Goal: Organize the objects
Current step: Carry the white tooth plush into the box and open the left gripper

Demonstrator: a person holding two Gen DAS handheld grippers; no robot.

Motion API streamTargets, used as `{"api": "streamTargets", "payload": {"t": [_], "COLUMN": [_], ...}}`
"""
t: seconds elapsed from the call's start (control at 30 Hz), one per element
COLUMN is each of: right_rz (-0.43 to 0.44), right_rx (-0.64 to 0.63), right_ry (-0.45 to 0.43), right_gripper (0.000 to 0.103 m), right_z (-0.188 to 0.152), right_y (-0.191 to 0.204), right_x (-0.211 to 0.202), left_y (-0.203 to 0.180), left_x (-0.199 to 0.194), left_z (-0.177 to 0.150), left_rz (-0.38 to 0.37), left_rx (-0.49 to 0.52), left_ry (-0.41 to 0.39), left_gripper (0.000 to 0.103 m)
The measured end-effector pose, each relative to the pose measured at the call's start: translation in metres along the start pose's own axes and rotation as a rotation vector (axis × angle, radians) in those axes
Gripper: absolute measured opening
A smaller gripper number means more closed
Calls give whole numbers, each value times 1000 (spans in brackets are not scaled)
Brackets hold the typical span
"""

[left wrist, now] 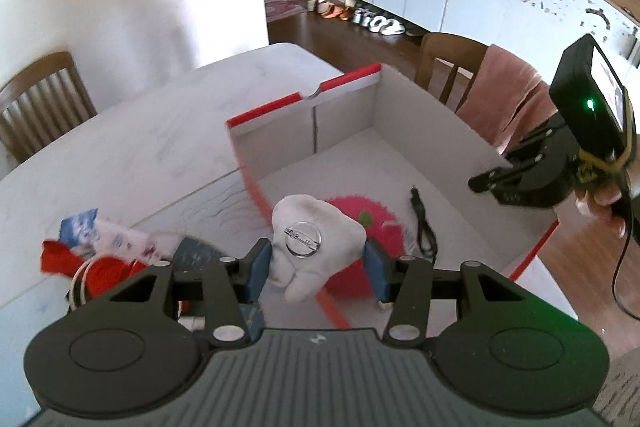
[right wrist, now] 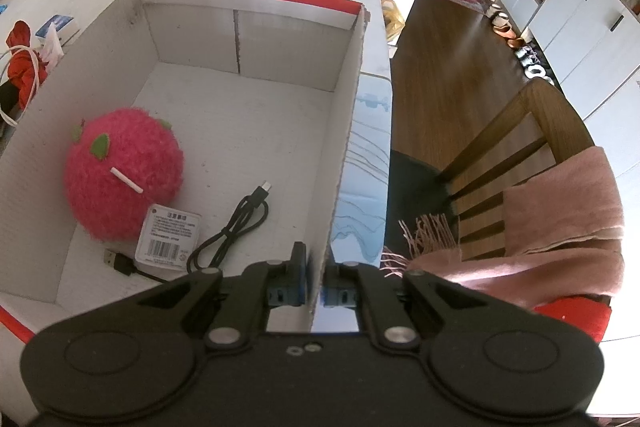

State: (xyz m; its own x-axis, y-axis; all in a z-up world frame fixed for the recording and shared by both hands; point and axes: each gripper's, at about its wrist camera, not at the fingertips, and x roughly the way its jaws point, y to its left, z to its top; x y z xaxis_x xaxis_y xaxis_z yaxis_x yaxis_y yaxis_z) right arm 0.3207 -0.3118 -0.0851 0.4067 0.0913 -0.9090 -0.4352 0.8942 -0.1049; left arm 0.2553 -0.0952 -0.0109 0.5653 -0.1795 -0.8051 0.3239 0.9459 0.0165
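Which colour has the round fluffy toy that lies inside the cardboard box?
The round fluffy plush toy is bright pink with small green leaves; the right wrist view shows it best.

**My two claws, up close**

My left gripper point(left wrist: 319, 267) is black, with blue pads, silver pivot screws and a ribbed grey housing. My right gripper point(right wrist: 316, 281) matches it; from the left view, it carries a boxy black unit with a green light, yellow banding and a trailing black cable.
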Motion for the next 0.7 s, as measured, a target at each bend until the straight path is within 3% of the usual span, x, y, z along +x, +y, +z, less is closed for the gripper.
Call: {"api": "streamTargets", "payload": {"t": [0.37, 0.7], "right_rz": [13, 25], "right_rx": [16, 28], "right_ry": [3, 5], "right_gripper": [4, 4], "right_z": [0, -1], "right_y": [-3, -6], "right_x": [1, 2], "left_y": [-25, -54], "left_x": [46, 104], "left_z": [44, 70], "left_rz": [-22, -44], "left_rx": [90, 165], "left_ry": [22, 92], "left_gripper": [49, 49]}}
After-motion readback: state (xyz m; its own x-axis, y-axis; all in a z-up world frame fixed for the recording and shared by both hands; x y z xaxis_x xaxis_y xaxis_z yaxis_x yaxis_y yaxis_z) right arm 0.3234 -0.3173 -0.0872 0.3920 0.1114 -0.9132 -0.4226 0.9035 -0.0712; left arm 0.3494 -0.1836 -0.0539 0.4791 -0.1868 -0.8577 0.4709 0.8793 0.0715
